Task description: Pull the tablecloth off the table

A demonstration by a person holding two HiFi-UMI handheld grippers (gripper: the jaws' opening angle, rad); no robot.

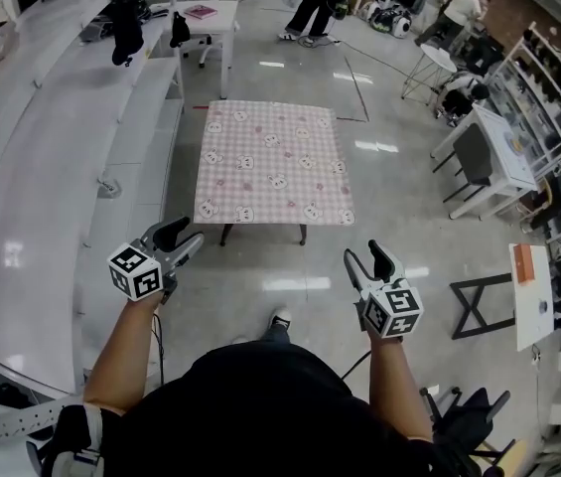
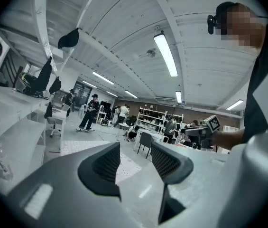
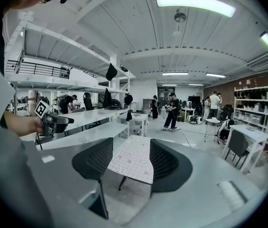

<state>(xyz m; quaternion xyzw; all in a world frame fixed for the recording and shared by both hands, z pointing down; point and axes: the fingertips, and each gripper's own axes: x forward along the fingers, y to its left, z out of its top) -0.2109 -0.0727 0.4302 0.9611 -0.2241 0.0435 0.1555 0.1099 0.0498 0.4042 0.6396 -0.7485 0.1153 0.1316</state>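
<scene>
Pink checked tablecloth (image 1: 272, 162) lies well ahead of the left gripper (image 1: 183, 237) and right gripper (image 1: 363, 254), both jaws spread apart.

The tablecloth (image 1: 272, 162) at my twelve o'clock looks like thin woven cloth, matt, pink-and-white checked with small printed figures, and it lies smooth and flat. The table legs (image 1: 226, 235) under it look like dark painted metal. The floor (image 1: 290, 284) is pale grey, hard and glossy, mirroring the ceiling lights in bright streaks. At my nine o'clock the long white benches (image 1: 22, 217) are smooth with a soft sheen. My left gripper (image 1: 183, 235) and right gripper (image 1: 364, 256) have matt grey plastic shells. Their pads (image 3: 98, 158) are black and rubbery-looking, with a fine ribbed grid. The marker cubes (image 1: 136, 271) are matt white with black print.
</scene>
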